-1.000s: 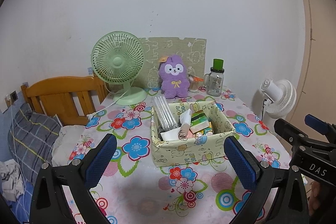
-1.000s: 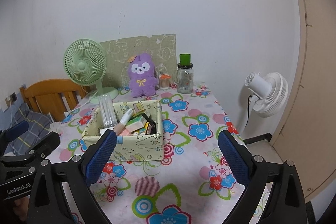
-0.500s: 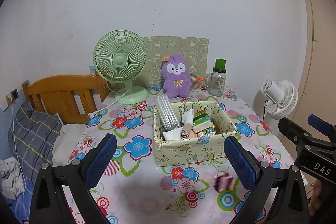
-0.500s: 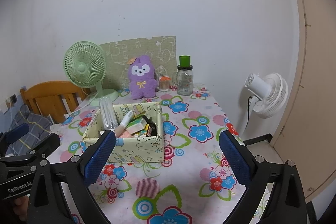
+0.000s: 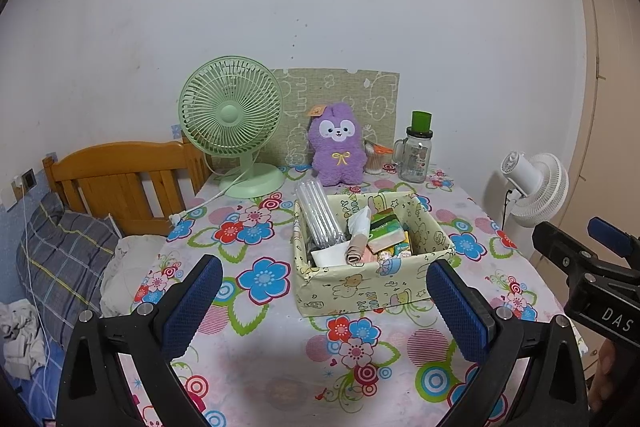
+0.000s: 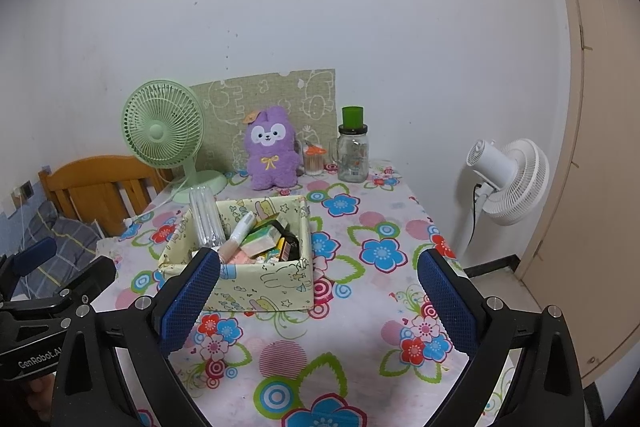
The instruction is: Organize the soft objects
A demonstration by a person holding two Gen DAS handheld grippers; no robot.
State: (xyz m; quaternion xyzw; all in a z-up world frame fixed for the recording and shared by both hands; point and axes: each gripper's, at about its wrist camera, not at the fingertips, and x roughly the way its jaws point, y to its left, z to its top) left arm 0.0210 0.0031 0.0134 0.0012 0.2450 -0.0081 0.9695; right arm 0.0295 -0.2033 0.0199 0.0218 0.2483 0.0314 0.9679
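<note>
Left wrist view: my left jaws (image 5: 324, 301) stand released, empty, above the flowered worktop (image 5: 280, 367). My right jaws (image 6: 320, 301) too — spread wide, gripping nothing. The purple plush toy (image 5: 338, 149) sits upright at the worktop's far edge, behind the fabric box (image 5: 372, 291) — apart from both jaws.

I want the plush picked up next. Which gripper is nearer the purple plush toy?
Roughly level, perhaps the left. The left gripper faces the purple plush toy head-on across the box; the right gripper sits further right. Both are open and well short.
</note>
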